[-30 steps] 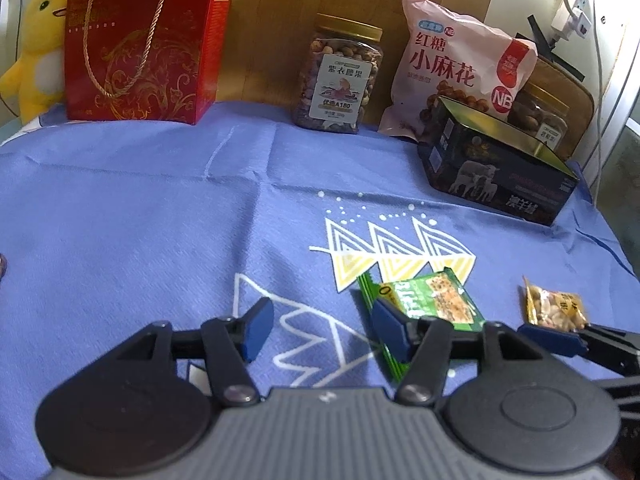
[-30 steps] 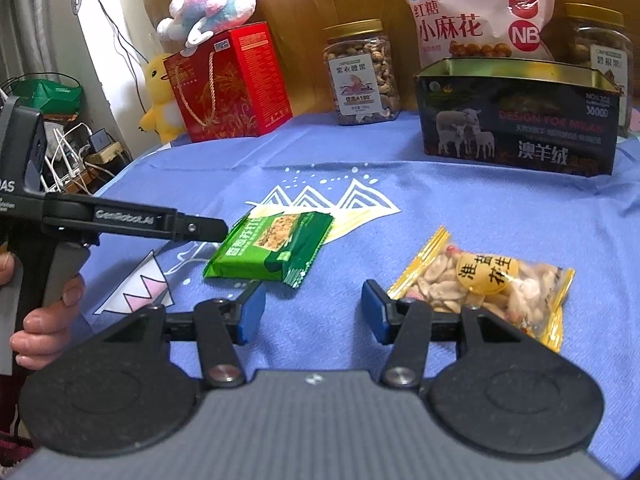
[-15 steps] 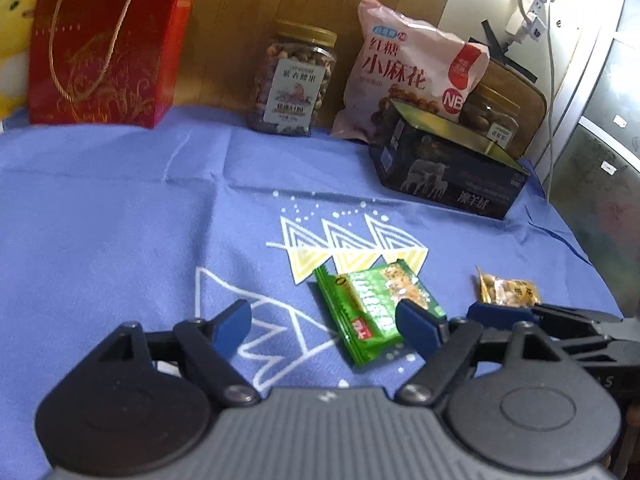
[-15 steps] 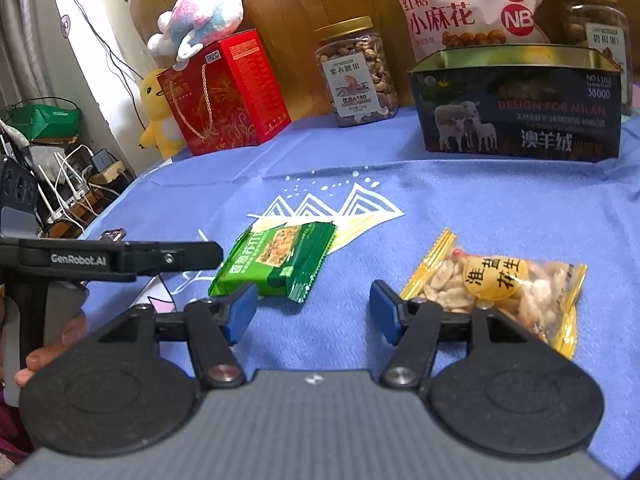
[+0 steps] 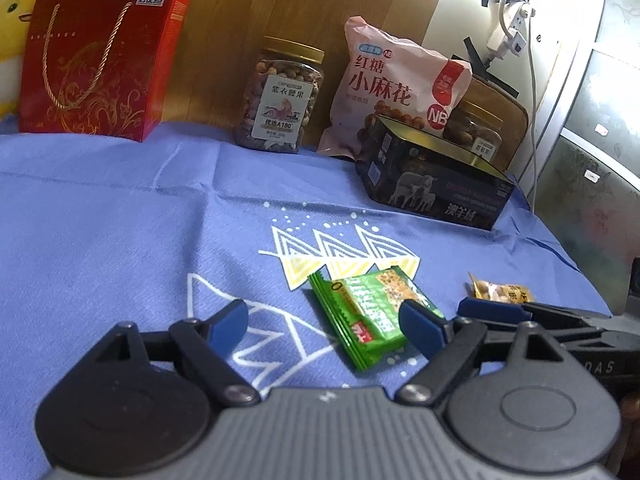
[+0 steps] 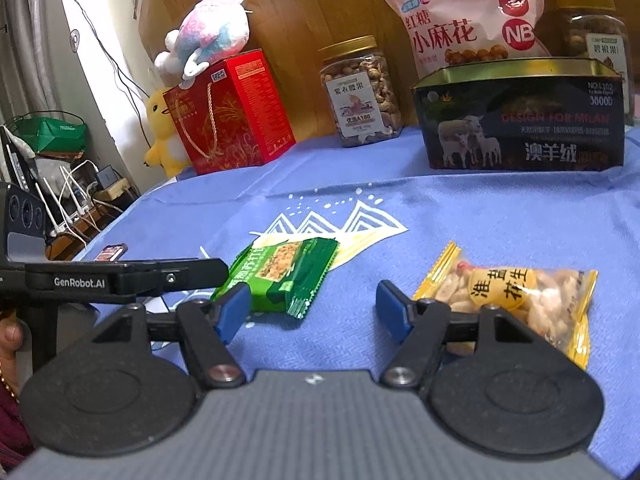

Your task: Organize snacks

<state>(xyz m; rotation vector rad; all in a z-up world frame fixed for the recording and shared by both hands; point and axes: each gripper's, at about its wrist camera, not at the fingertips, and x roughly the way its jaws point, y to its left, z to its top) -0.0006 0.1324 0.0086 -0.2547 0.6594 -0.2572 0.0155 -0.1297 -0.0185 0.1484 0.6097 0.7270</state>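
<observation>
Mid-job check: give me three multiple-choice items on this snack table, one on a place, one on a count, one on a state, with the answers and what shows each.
1. Where does the green snack packet lie?
A. flat on the blue cloth
B. inside the black tin
C. on the red gift box

2. How many small loose packets lie on the cloth?
A. one
B. two
C. four

3. What does the right gripper hold?
A. the peanut packet
B. a jar
C. nothing

Answers:
1 A, it rests on the cloth print.
2 B, the green one and the yellow peanut packet.
3 C, jaws opening, only cloth between them.
</observation>
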